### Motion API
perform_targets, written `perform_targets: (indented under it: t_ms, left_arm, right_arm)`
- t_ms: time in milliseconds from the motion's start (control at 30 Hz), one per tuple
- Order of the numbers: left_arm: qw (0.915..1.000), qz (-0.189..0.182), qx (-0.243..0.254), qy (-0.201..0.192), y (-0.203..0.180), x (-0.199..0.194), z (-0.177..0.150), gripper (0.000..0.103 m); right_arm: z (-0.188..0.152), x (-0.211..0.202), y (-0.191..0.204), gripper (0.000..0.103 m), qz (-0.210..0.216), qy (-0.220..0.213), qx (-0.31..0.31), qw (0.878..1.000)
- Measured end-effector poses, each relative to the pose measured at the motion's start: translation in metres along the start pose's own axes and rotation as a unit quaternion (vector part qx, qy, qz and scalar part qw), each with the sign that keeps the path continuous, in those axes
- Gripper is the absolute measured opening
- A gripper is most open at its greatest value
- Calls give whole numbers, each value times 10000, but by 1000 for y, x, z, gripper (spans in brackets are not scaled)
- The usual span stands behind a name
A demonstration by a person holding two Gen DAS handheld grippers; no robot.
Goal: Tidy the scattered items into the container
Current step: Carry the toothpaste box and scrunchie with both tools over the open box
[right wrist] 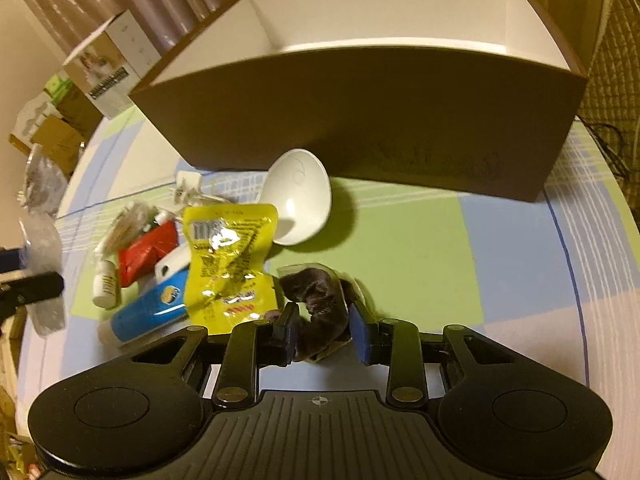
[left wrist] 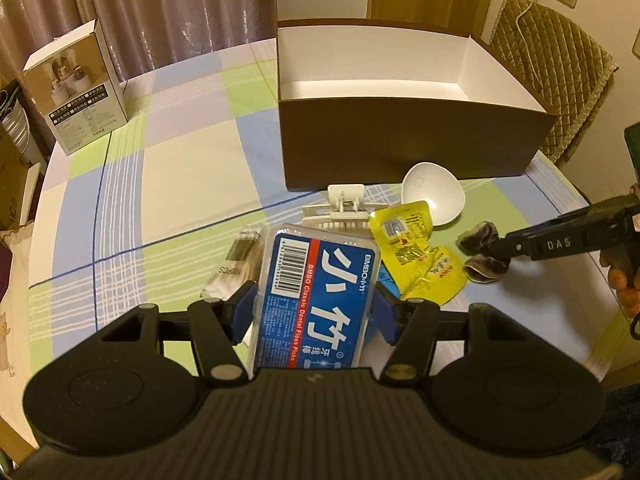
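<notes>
My left gripper (left wrist: 316,308) is shut on a clear box of dental floss picks with a blue label (left wrist: 316,276), held above the pile. The brown container with a white inside (left wrist: 400,148) (right wrist: 360,120) stands behind and looks empty. My right gripper (right wrist: 324,330) (left wrist: 480,254) points down at the cloth, its pads against a dark velvet scrunchie (right wrist: 320,300) in clear wrap. To its left lie a yellow sachet (right wrist: 228,264) (left wrist: 416,248), a white bowl (right wrist: 300,196) (left wrist: 434,196), a blue tube (right wrist: 148,312), a red packet (right wrist: 148,252) and a small white bottle (right wrist: 106,284).
A white hair clip (left wrist: 340,208) and a clear swab packet (left wrist: 240,256) lie before the container. A printed carton (left wrist: 76,88) stands at the back left of the checked tablecloth (left wrist: 168,184). A quilted chair (left wrist: 556,68) is behind the right corner. A hand (left wrist: 624,292) holds the right gripper.
</notes>
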State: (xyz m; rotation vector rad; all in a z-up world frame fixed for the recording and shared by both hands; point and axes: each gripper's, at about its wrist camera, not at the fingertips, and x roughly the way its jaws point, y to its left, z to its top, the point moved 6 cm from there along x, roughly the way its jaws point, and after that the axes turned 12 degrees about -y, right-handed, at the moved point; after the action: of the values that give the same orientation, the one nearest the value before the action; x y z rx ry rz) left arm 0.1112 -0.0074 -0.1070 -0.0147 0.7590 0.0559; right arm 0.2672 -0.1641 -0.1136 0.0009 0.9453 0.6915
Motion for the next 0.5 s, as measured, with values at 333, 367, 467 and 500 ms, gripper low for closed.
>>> perform_targets:
  t_ms: [333, 367, 467, 500]
  left_arm:
    - [9994, -274, 191, 3, 8, 11, 6, 56]
    - [9993, -305, 211, -2, 7, 12, 6, 56]
    - [9989, -394, 261, -6, 6, 16, 8, 56]
    - [9987, -418, 280, -13, 5, 16, 9, 56]
  right_arm:
    - [-10, -5, -3, 20, -281, -8, 87, 9996]
    - [-10, -7, -3, 19, -293, -33, 89, 9995]
    - [-7, -15, 0, 19, -334, -103, 115, 9993]
    - [-6, -18, 1, 19, -345, -134, 120, 9992]
